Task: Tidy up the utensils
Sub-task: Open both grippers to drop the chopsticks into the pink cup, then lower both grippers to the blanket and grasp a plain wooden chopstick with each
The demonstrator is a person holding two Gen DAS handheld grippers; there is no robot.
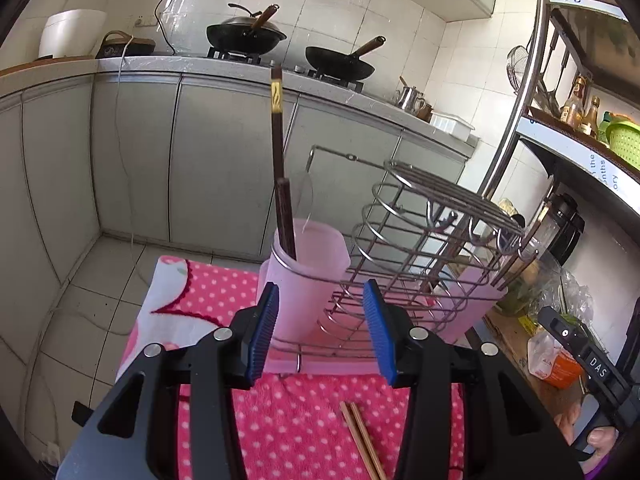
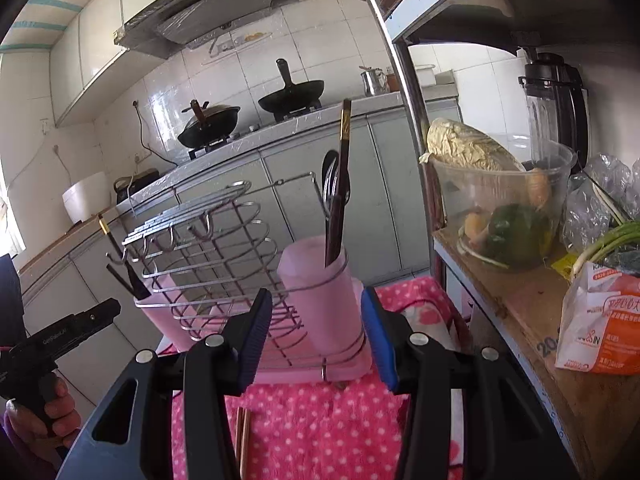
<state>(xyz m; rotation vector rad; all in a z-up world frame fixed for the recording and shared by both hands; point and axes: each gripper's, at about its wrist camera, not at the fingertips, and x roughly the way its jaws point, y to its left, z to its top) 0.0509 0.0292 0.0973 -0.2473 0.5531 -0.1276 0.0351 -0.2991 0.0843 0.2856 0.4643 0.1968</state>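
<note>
**A:** So where's your stuff sitting right now?

**B:** Your wire utensil rack (image 1: pixel 416 240) takes up the middle of the left wrist view, standing on the pink polka-dot towel (image 1: pixel 304 420). It's got a pink cup (image 1: pixel 308 276) in the near end with dark chopsticks (image 1: pixel 280 168) standing upright in it, one with a gold band up near the top of the frame. There's a second pink cup (image 1: pixel 476 300) at the far end, right of centre.

**A:** And your hands?

**B:** Your left hand-held gripper (image 1: pixel 320 332) has its blue pads spread wide with nothing between them, hovering just in front of the near cup. Same deal on the right: your right hand-held gripper (image 2: pixel 312 340) is spread apart and empty, lined up on the rack (image 2: pixel 208 260) from the other side, with the pink cup (image 2: pixel 324 300) showing between the pads.

**A:** Anything loose?

**B:** Yep, a pair of lighter wooden chopsticks (image 1: pixel 362 440) lying flat on the towel at the bottom centre of the left view. In the right view they show up at the bottom, left of centre (image 2: pixel 243 440). There's also a metal spoon (image 2: pixel 331 184) poking up out of that cup beside the dark chopsticks.
</note>
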